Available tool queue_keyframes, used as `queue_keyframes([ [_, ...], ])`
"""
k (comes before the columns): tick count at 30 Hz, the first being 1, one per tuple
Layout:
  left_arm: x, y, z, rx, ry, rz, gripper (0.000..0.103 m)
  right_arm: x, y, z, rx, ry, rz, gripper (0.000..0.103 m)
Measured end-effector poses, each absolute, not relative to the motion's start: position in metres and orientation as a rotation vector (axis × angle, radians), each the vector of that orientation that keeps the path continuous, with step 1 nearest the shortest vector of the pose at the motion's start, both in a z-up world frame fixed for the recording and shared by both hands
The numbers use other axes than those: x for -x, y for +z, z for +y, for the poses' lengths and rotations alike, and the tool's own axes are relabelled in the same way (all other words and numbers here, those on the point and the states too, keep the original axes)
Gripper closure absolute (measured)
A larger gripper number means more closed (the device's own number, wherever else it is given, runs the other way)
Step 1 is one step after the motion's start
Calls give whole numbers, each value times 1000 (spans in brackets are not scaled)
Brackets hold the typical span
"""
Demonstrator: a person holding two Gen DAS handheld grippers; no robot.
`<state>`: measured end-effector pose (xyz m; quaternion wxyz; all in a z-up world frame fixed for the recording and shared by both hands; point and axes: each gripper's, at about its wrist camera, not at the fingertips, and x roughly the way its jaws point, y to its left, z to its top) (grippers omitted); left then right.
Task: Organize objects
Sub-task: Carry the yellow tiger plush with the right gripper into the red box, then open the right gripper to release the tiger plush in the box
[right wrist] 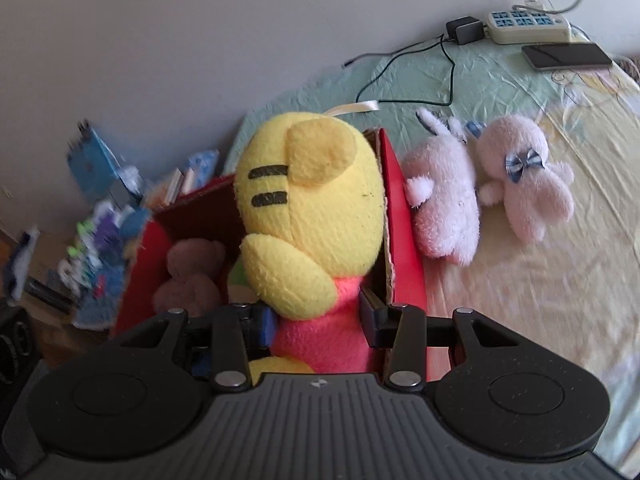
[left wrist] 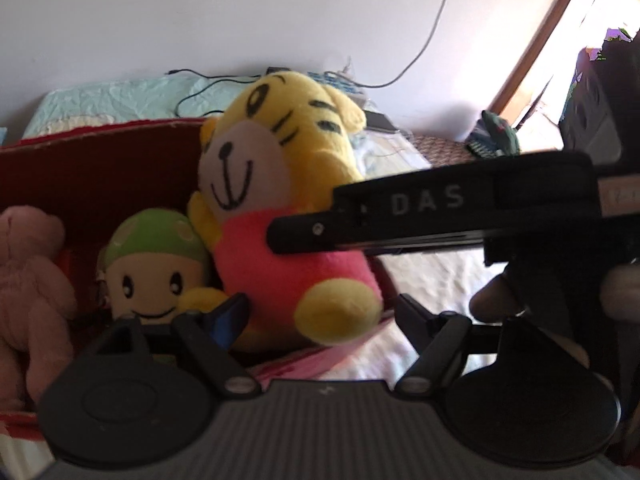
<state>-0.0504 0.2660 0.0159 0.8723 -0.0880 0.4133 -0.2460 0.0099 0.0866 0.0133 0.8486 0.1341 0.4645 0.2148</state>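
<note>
We hold the yellow tiger plush (right wrist: 312,208) in our right gripper (right wrist: 316,328), jaws closed on its pink body; it stands upright over the red box (right wrist: 404,216), which lies straight below; our left gripper (left wrist: 316,312) waits nearby, jaws wide, empty.

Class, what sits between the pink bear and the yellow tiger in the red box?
A green-capped mushroom doll, beside the tiger and right of the bear; left wrist view.
</note>
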Motion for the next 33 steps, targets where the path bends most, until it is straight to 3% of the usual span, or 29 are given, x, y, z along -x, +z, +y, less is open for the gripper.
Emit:
queue_keyframes([
  [3, 40, 9, 275, 266, -531, 907, 24, -13, 10, 90, -263, 463, 988, 60],
  [7, 46, 15, 278, 212, -505, 872, 26, 4, 16, 91, -206, 463, 893, 45],
  [13, 48, 21, 286, 224, -499, 861, 25, 6, 45, 61, -294, 430, 754, 45],
  [15, 47, 22, 292, 233, -498, 852, 25, 2, 53, 53, -346, 439, 703, 49],
  [17, 47, 27, 294, 231, -489, 836, 25, -5, 56, 56, -364, 442, 688, 65],
  [20, 45, 32, 292, 230, -475, 818, 25, -20, 51, 69, -336, 441, 709, 72],
  [24, 44, 30, 289, 213, -455, 839, 25, -36, 30, 87, -261, 413, 799, 73],
  [33, 40, 30, 279, 207, -423, 877, 25, -35, 20, 80, -231, 423, 777, 71],
])
